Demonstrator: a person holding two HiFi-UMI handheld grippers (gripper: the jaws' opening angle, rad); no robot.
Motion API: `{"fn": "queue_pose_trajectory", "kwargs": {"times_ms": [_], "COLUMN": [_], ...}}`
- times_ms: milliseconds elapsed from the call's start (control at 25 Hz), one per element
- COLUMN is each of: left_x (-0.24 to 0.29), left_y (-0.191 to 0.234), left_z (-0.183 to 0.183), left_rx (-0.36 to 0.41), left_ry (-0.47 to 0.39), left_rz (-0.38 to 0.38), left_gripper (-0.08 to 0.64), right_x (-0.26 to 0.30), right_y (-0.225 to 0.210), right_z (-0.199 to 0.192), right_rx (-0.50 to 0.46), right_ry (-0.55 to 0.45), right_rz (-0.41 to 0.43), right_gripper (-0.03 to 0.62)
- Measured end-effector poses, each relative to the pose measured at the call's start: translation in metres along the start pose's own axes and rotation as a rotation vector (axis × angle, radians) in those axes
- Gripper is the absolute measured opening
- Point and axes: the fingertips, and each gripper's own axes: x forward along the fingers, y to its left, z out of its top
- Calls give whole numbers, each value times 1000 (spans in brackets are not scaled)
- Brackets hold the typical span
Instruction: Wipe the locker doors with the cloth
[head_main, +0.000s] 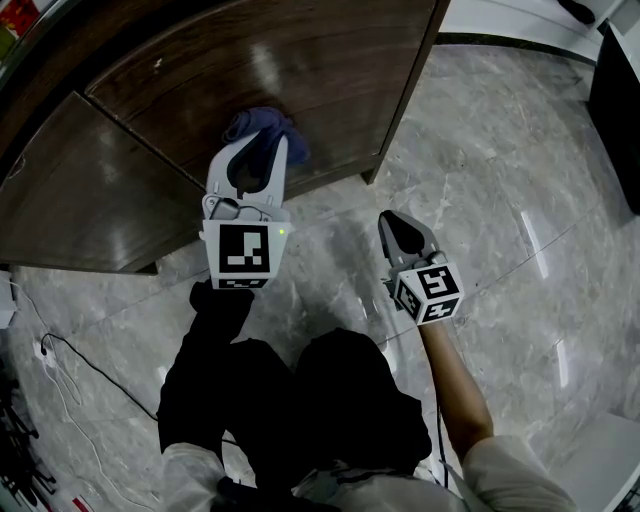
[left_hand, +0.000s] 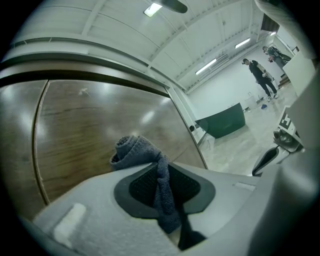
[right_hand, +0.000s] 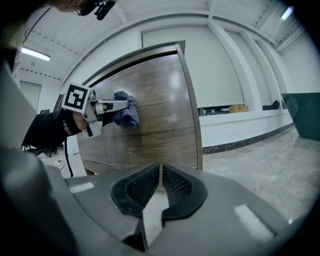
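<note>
Two grippers in play: my left gripper (head_main: 257, 150) clamps the blue cloth (head_main: 262, 124) against the brown locker door (head_main: 320, 60) at upper centre. My right gripper (head_main: 394, 226), jaws pressed together and empty, hangs mid-frame above the marble floor (head_main: 510, 200).

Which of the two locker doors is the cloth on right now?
The right-hand door in the head view: the left gripper holds the blue cloth against it. The left-hand door is untouched.

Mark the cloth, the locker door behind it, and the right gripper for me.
cloth (head_main: 262, 128), head view, on its bunched blue end.
locker door (head_main: 320, 60), head view, on the bare brown wood panel.
right gripper (right_hand: 160, 169), right gripper view, where its closed tips meet.
</note>
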Motion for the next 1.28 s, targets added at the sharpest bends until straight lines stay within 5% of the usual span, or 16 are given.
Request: {"fn": "queue_pose_trajectory", "kwargs": {"times_ms": [1280], "left_x": [12], "left_y": [-87], "left_z": [-162], "left_rx": [-69], "left_ry": [319], "left_rz": [-176], "left_gripper": [67], "right_x": [5], "right_y": [-11], "right_z": [-17], "right_rx": [16], "right_ry": [25], "right_rz": [-18], "right_gripper": [25]}}
